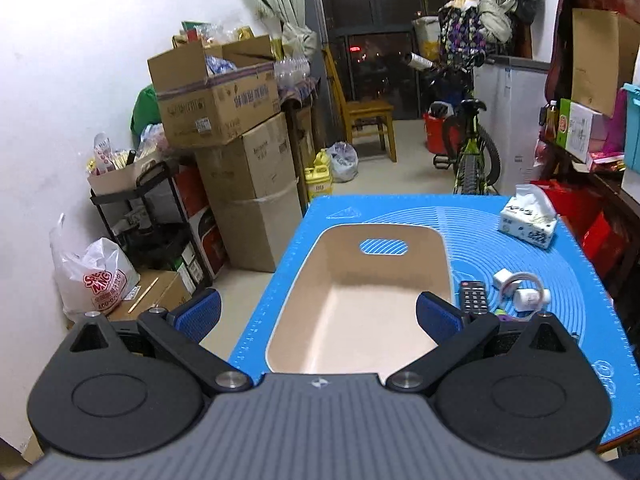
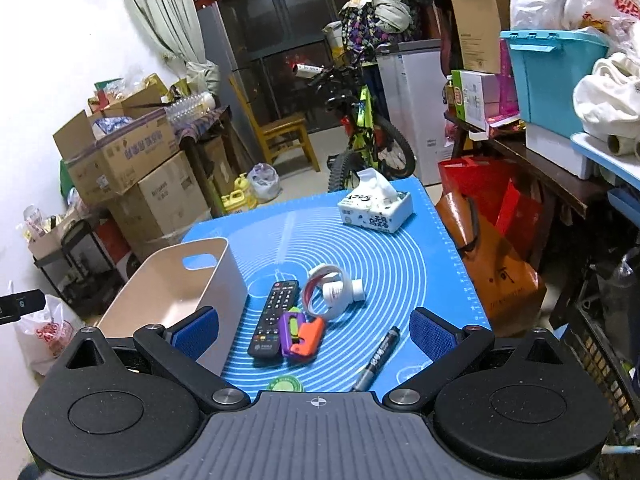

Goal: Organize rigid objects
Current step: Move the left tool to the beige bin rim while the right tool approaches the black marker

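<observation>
With both the left gripper (image 1: 318, 314) and right gripper (image 2: 314, 330) spread wide and empty, the clustered remote (image 2: 274, 318) and toys could scatter if nudged.

A beige plastic bin (image 2: 176, 280) with a handle cutout stands upright and empty at the counter's left edge. Just beside it lies a black remote control (image 2: 274, 318), flat, touching a purple-and-orange folding toy (image 2: 302, 334). Behind them rests a white ring-shaped gadget (image 2: 332, 290). A black marker (image 2: 376, 358) lies slanted near the front edge, beside a green round lid (image 2: 286, 384).
</observation>
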